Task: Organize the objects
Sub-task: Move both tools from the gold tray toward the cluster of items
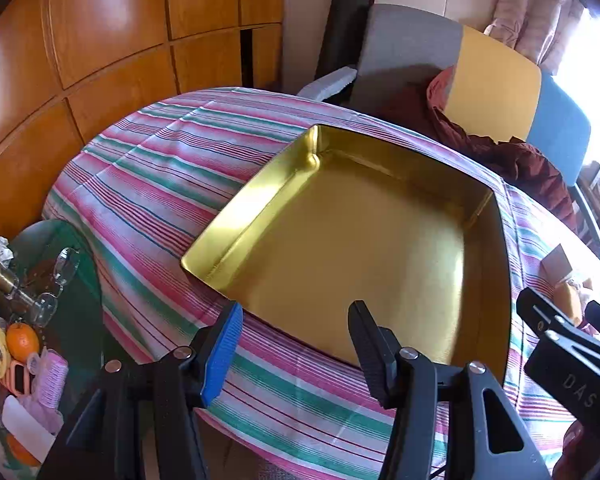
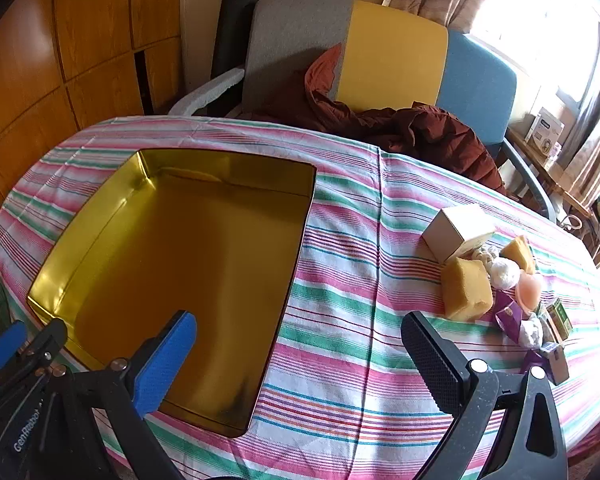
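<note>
The left tool (image 1: pixel 296 336) hangs half open over the near edge of the gold tin (image 1: pixel 340 232), with nothing between its fingers. The tin stands empty on the striped cloth (image 1: pixel 148 184) of the bench.

In the right view, the right tool (image 2: pixel 300 344) is wide open and empty, and yellow sponges (image 2: pixel 466 288), a small box (image 2: pixel 454 232) and little packets (image 2: pixel 508 316) lie together to the right, well apart from the tin (image 2: pixel 180 264).

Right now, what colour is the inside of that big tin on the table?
Shiny gold inside the tin, and nothing lies in it; the right wrist view shows it best.
</note>
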Motion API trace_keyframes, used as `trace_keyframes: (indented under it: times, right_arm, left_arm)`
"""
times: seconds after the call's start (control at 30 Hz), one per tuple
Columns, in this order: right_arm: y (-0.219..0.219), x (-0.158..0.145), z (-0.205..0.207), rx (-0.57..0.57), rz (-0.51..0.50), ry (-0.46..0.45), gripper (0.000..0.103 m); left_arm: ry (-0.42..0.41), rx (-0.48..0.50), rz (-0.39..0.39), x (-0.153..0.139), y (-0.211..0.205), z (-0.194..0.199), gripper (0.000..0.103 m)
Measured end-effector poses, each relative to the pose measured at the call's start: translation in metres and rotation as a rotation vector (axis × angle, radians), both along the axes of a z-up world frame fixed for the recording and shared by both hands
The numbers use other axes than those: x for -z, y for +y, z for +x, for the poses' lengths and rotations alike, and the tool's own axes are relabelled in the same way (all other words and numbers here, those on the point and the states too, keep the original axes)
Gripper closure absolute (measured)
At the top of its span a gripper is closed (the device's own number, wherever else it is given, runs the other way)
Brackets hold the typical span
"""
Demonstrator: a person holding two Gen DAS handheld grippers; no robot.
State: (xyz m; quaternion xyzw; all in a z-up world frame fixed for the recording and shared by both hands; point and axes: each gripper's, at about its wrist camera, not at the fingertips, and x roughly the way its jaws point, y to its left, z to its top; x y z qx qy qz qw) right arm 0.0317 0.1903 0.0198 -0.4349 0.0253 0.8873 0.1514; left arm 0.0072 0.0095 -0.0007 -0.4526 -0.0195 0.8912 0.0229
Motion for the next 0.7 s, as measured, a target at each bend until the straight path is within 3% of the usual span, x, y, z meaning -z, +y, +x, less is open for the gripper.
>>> trace_keyframes:
  times: [0.2,0.3,0.47,0.57,0.7]
  right_arm:
    - [0.014,-0.006,0.014,-0.049,-0.103,0.113,0.000]
    - [0.024,0.005,0.012,-0.143,-0.217,0.095,0.000]
    - [0.051,0.018,0.025,-0.075,-0.294,0.112,0.000]
    - [0.071,0.018,0.038,-0.021,-0.273,0.155,0.000]
    - [0.095,0.022,0.060,0.061,-0.136,0.186,0.000]
  left_arm:
    - [0.000,0.076,0.056,0.004,0.013,0.008,0.047]
    - [0.004,0.142,0.117,0.004,0.022,0.014,0.047]
    - [-0.006,0.268,0.174,0.007,0.042,0.027,0.047]
    - [-0.011,0.338,0.181,0.009,0.056,0.035,0.047]
    - [-0.033,0.439,0.230,0.011,0.075,0.049,0.047]
